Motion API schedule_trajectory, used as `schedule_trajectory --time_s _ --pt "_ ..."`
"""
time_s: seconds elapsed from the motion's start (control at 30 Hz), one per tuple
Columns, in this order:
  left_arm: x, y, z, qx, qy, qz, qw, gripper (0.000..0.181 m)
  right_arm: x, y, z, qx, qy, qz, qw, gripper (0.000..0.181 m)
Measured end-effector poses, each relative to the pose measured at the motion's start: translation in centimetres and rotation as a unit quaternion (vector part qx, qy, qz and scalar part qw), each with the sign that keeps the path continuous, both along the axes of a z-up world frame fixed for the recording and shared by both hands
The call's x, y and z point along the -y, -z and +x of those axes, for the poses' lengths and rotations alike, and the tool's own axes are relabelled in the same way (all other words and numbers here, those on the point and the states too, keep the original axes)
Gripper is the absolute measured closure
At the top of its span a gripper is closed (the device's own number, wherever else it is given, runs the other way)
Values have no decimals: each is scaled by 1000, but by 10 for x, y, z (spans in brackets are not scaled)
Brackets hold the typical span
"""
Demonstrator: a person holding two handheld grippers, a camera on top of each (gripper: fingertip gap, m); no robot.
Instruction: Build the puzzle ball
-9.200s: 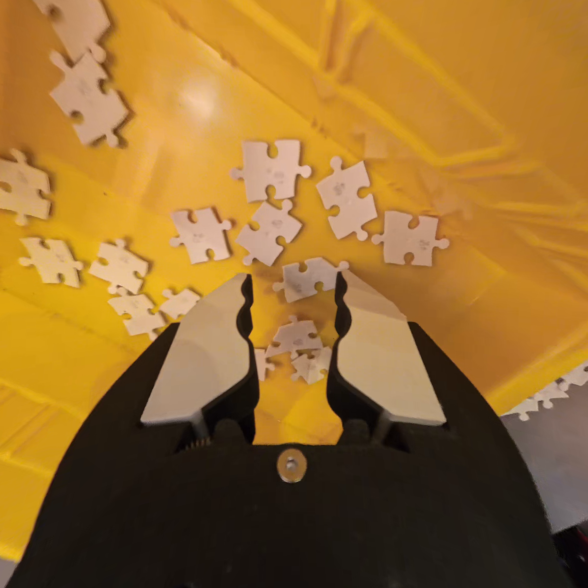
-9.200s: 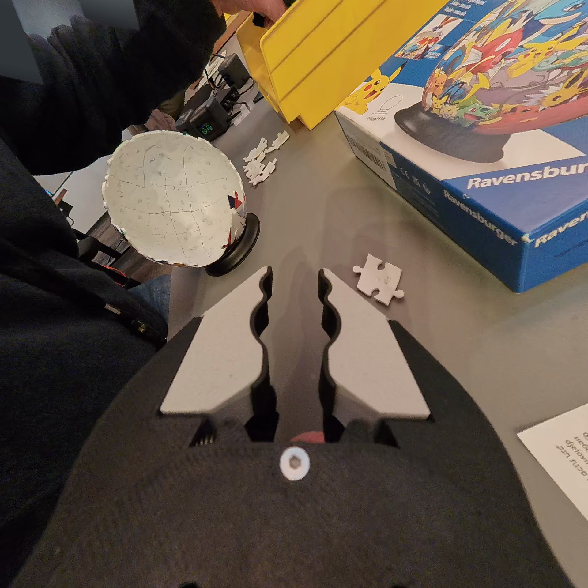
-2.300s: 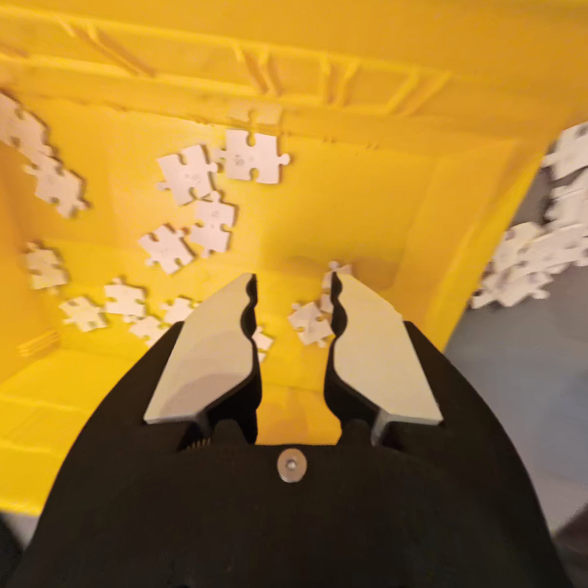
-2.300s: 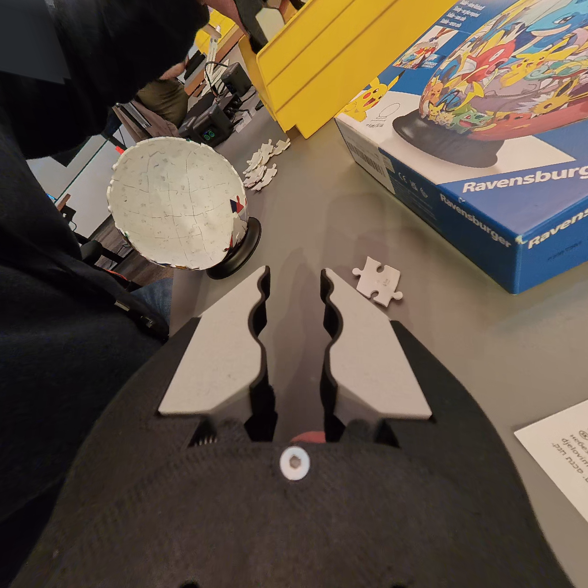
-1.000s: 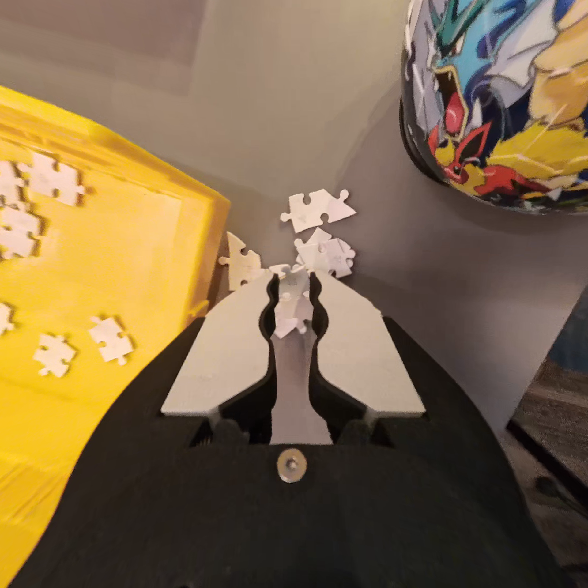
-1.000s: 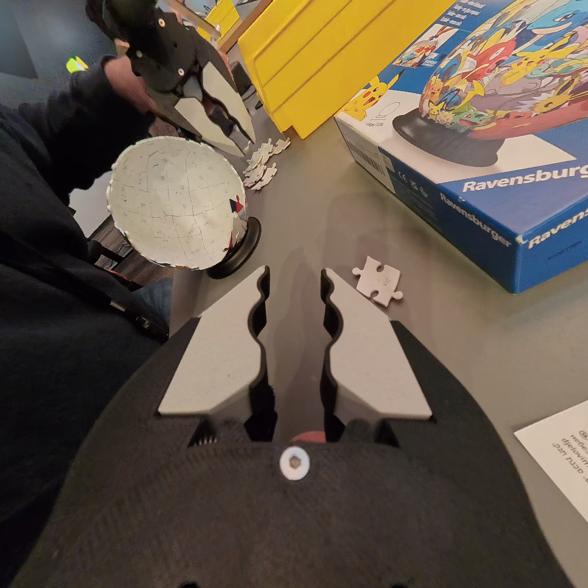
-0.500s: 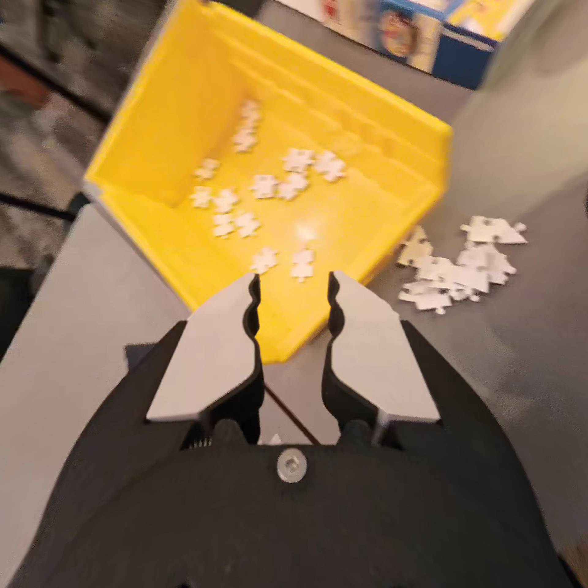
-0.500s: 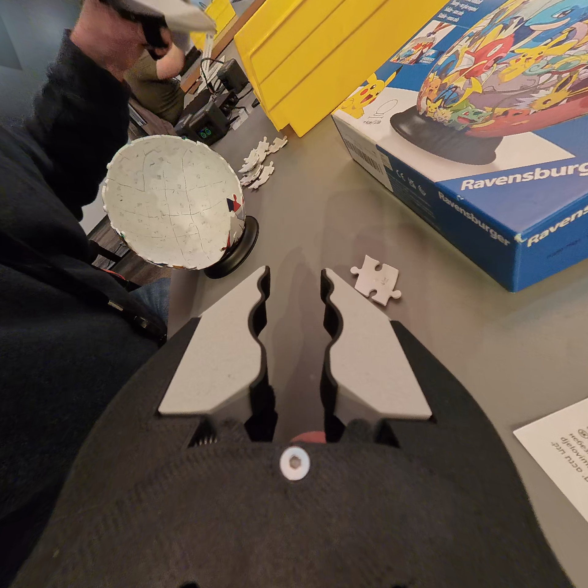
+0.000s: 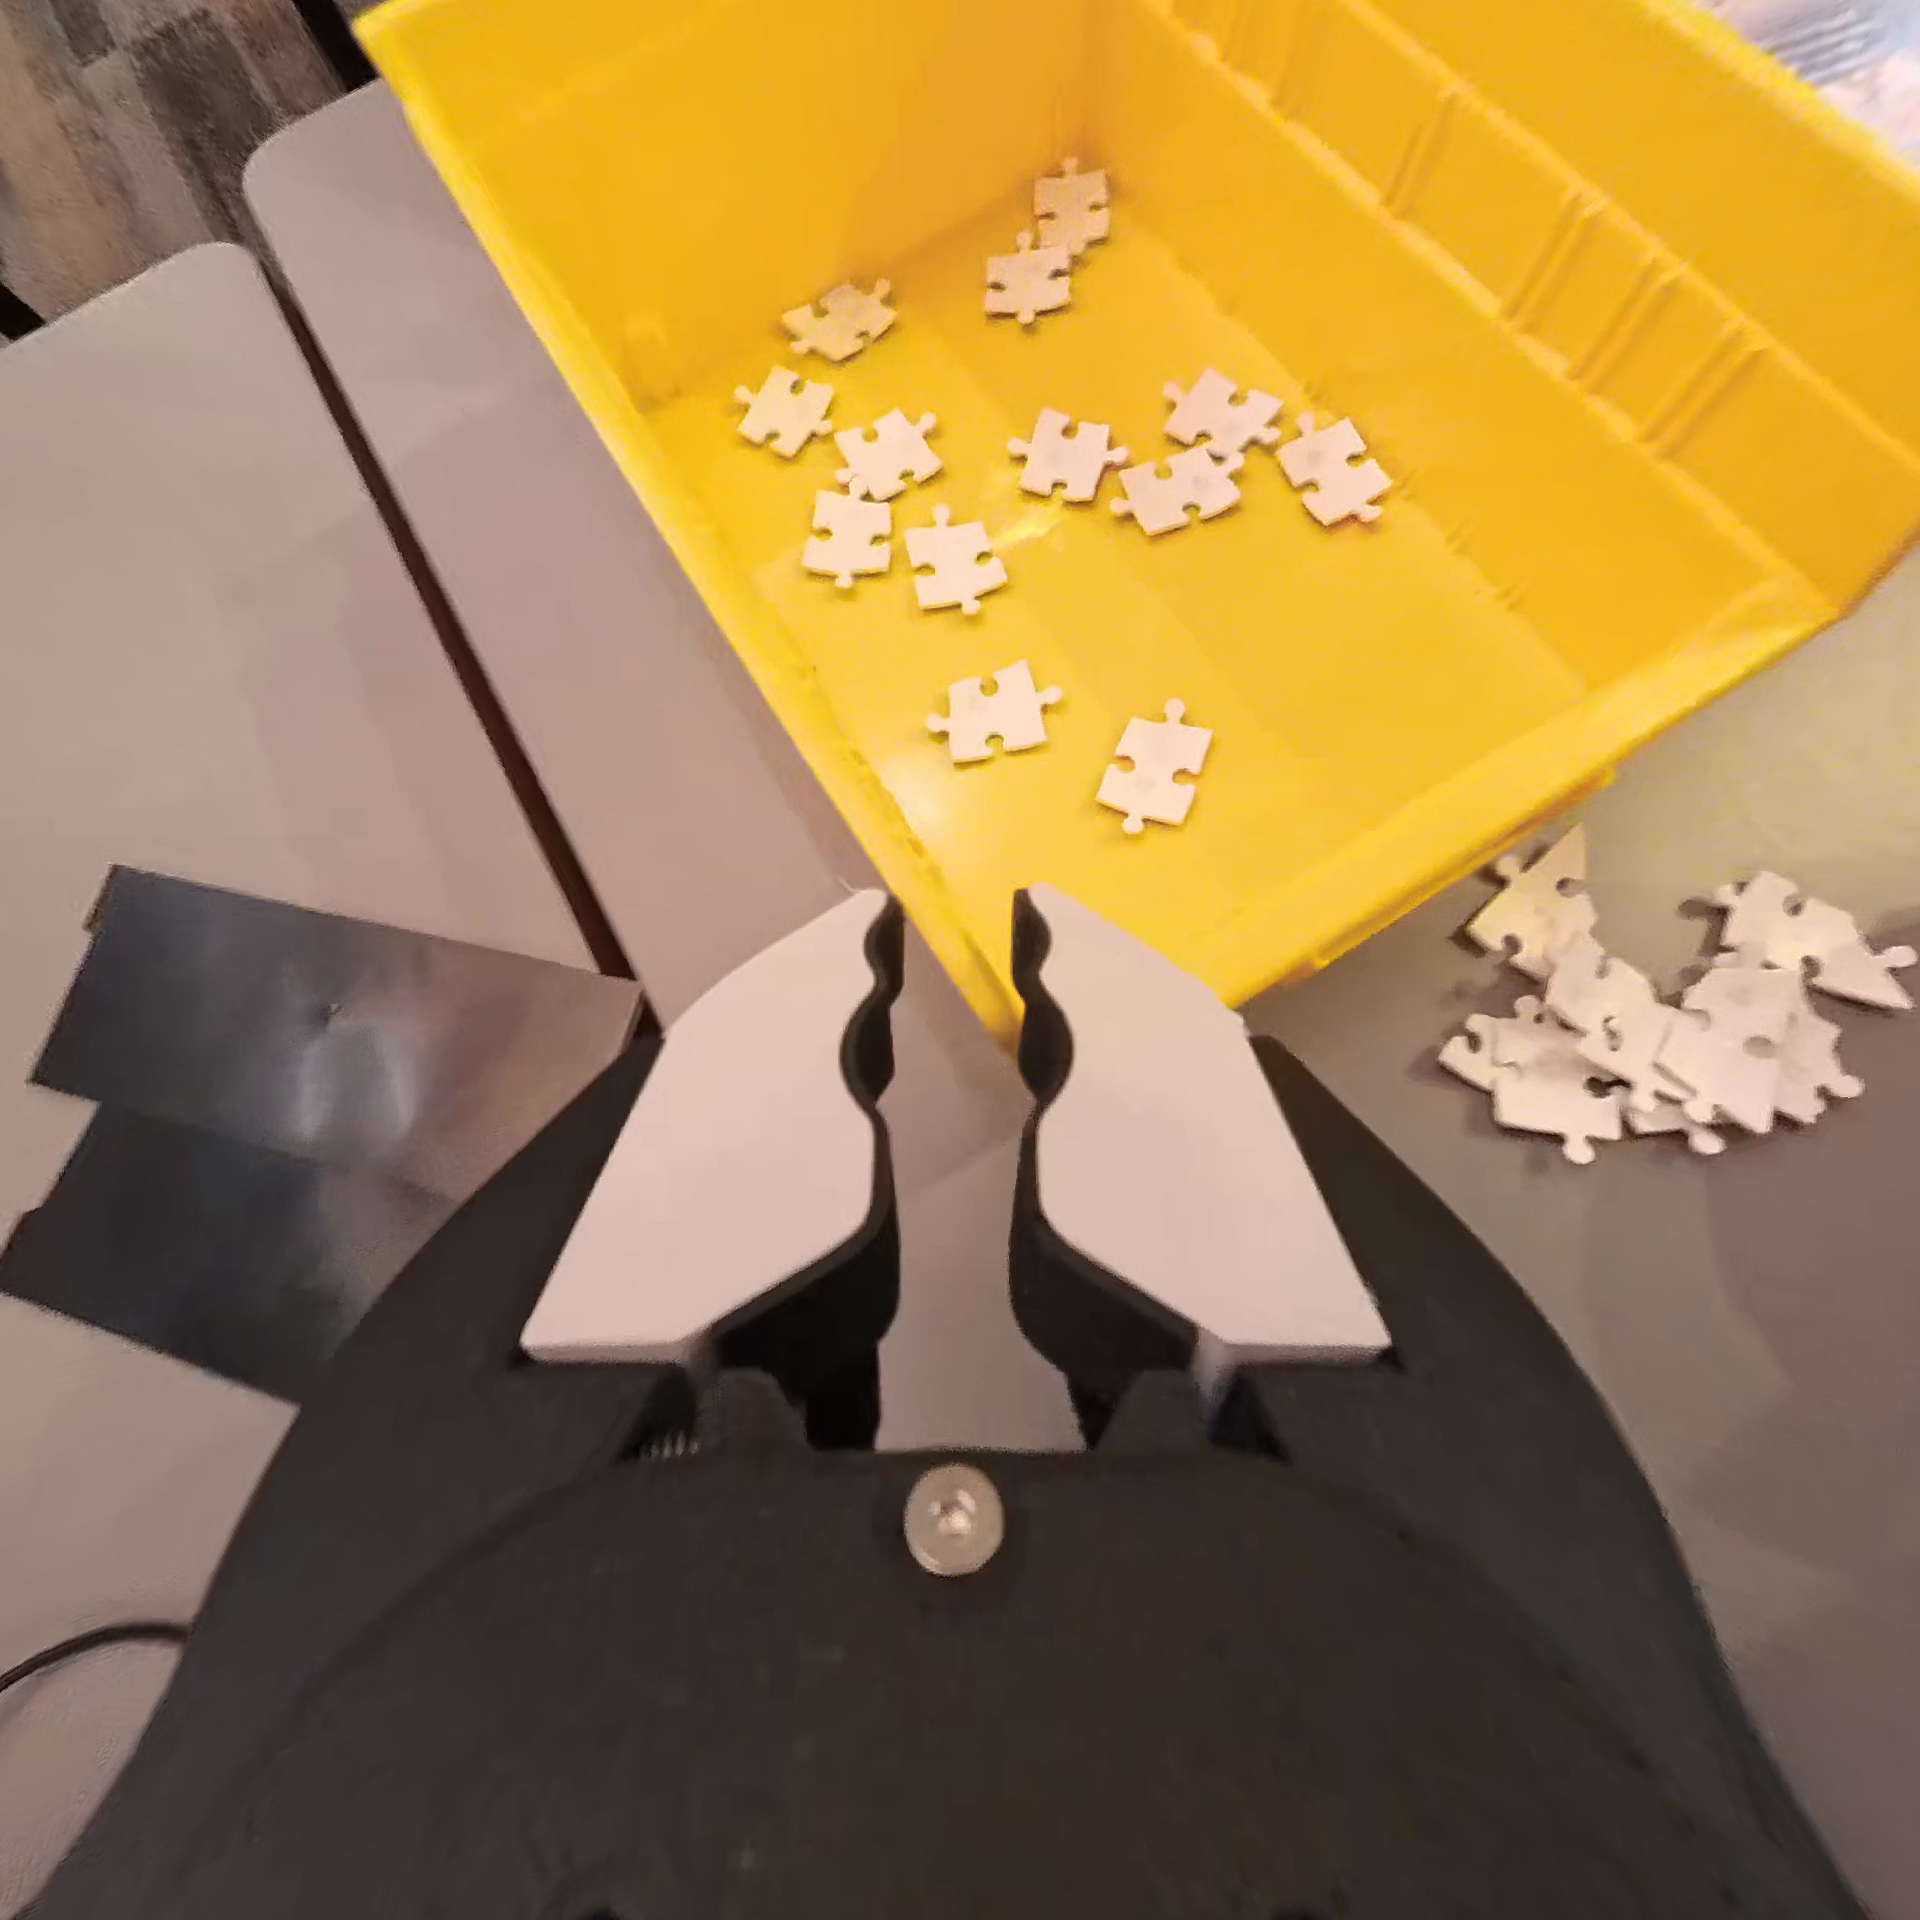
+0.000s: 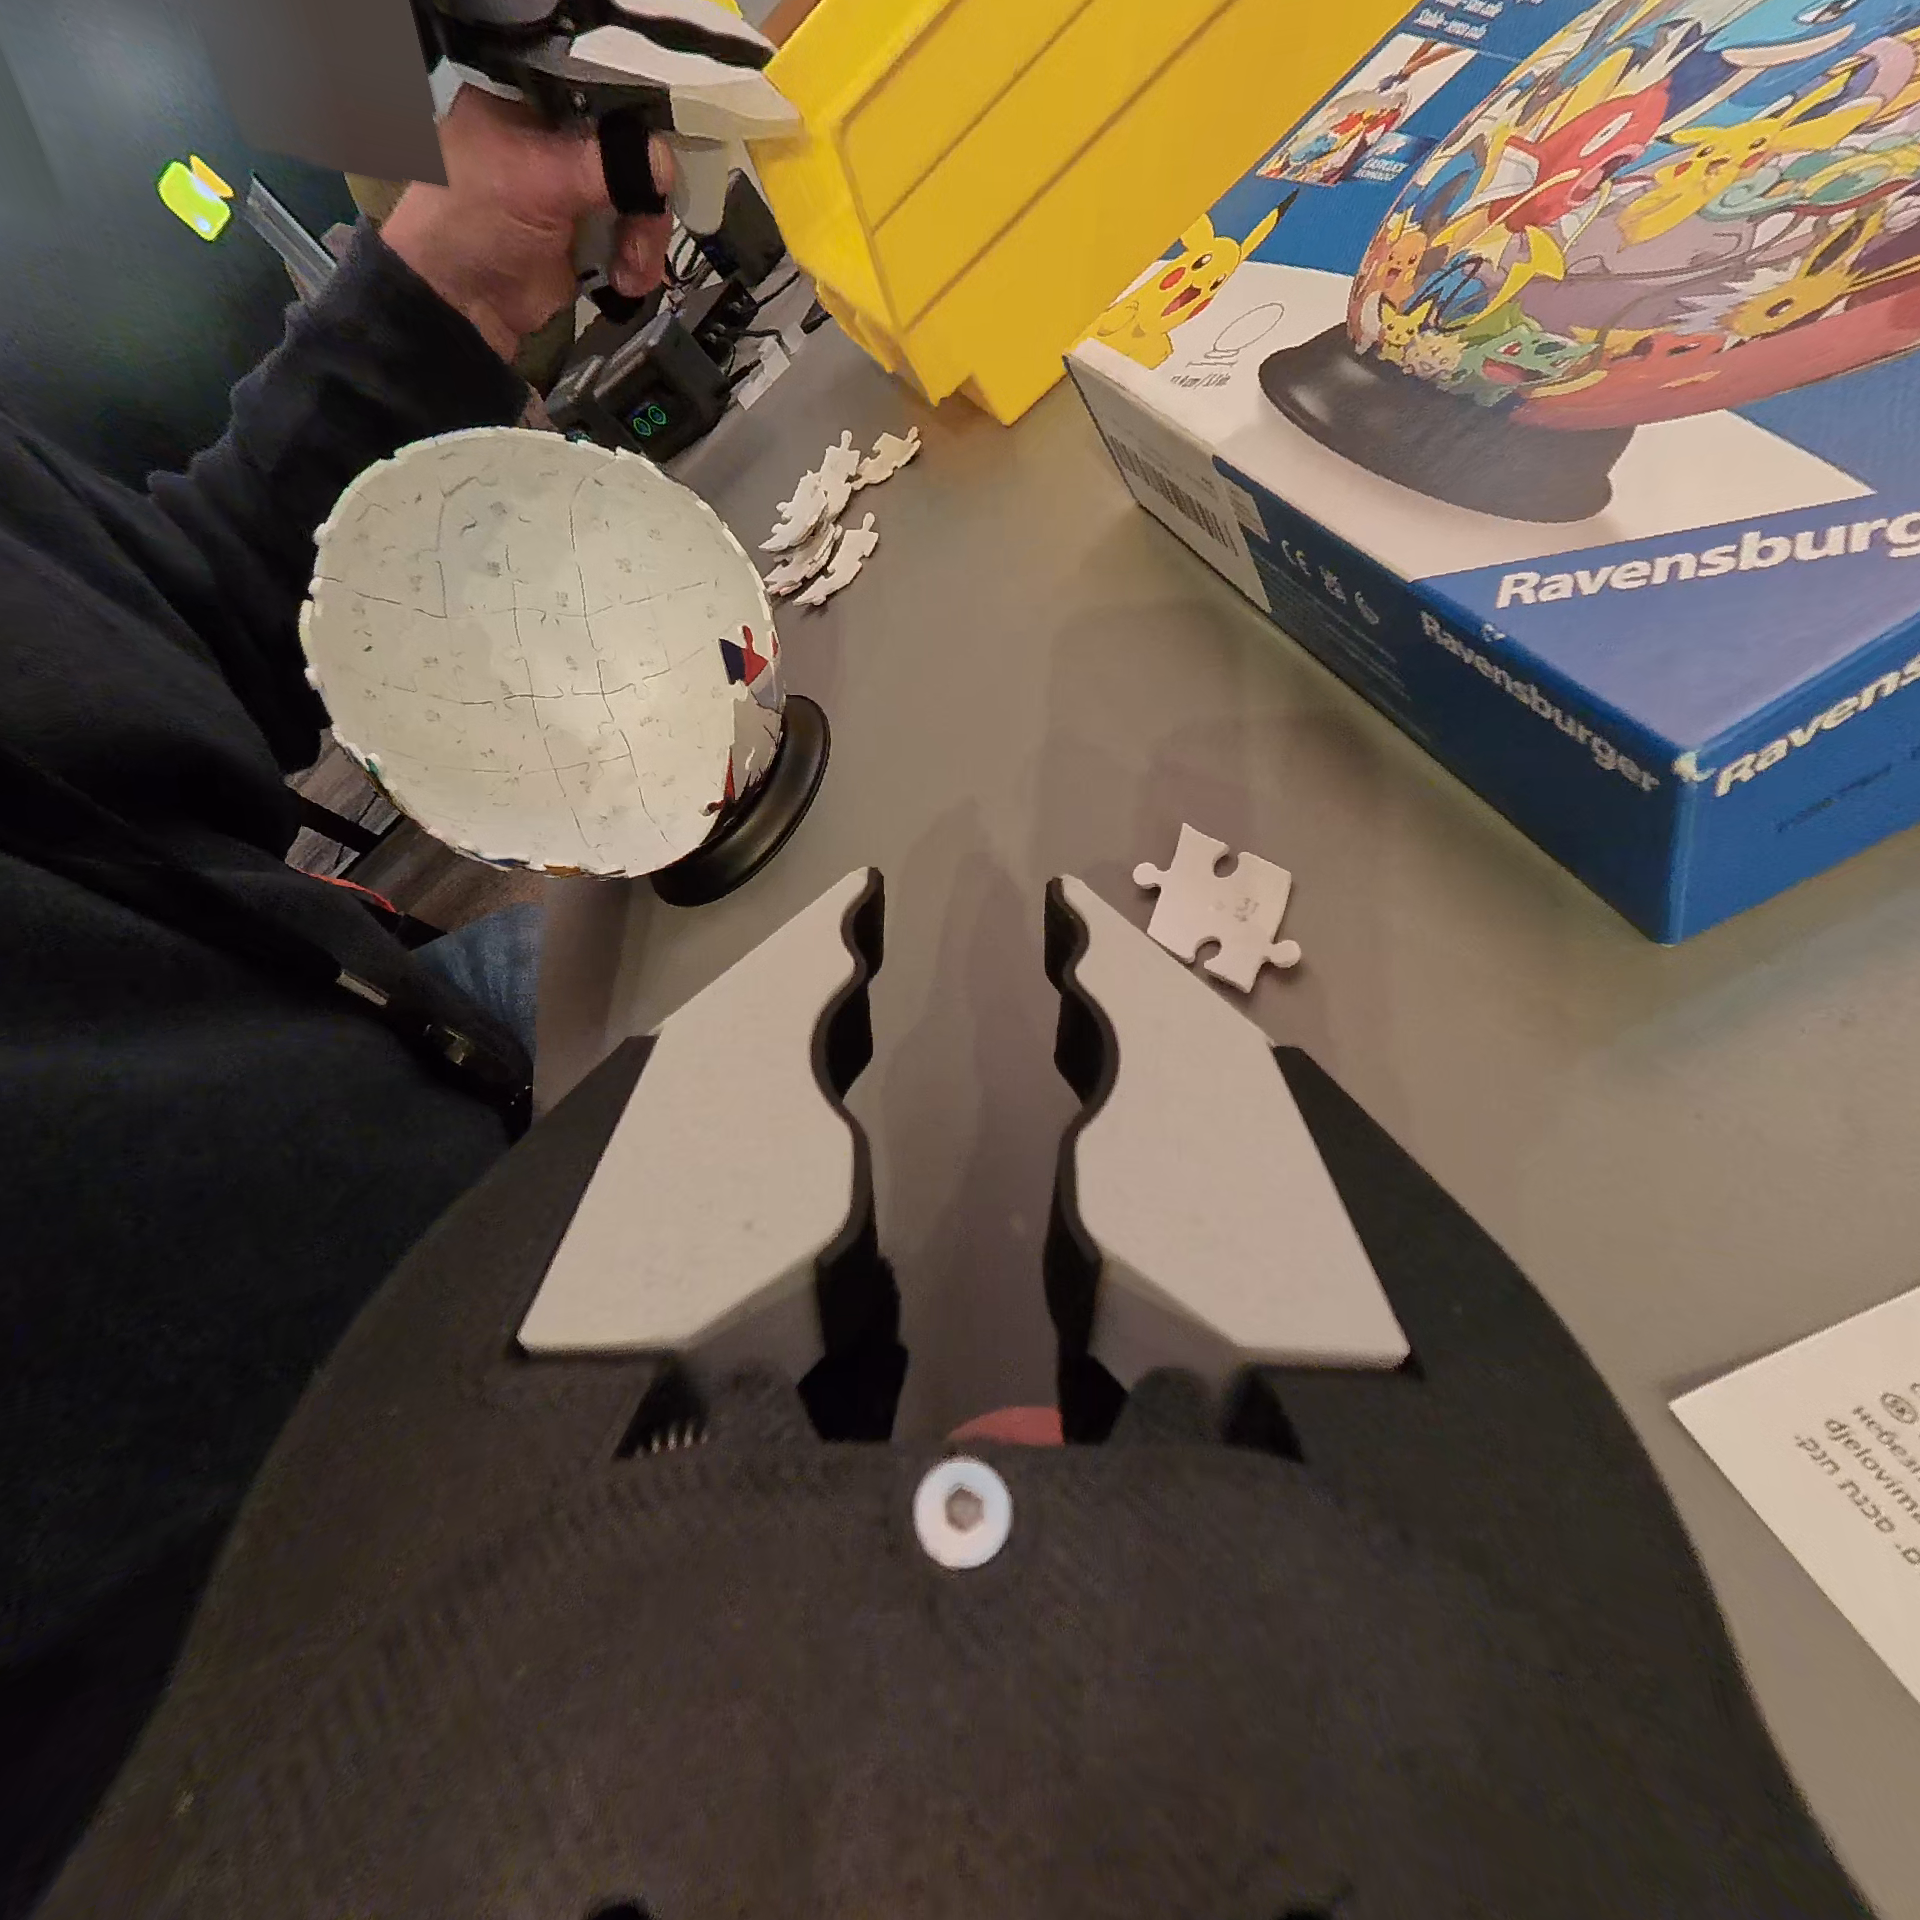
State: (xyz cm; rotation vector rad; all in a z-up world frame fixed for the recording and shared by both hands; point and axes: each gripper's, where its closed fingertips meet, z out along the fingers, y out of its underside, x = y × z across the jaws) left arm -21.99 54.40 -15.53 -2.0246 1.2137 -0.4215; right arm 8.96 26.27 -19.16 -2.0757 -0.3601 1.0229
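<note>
Lifted clear of the heap of white puzzle pieces (image 9: 1673, 1039), my left gripper (image 9: 951, 914) hangs open and empty over the yellow plastic bin (image 9: 1538, 582). Half-built white puzzle ball (image 10: 540, 655) sits at ten o'clock from my open right gripper (image 10: 961, 894); one loose white piece (image 10: 1221, 904) lies at one o'clock.
</note>
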Motion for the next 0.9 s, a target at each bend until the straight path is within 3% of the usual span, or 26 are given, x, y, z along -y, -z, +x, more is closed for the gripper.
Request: schedule_trajectory --time_s 0.17,0.53,0.7,0.9 --pt "7 18 13 -33 14 11 999 154 0 1 0 3 2 -2 1000 152" --pt "-1 19 23 -15 7 14 1000 159 0 0 0 3 1 0 1000 152" --pt "-1 -2 21 1 -15 54 998 143 0 0 0 6 0 2 1000 150" --pt "35 -31 25 -25 26 107 994 135 1 0 -1 5 -3 4 1000 149"
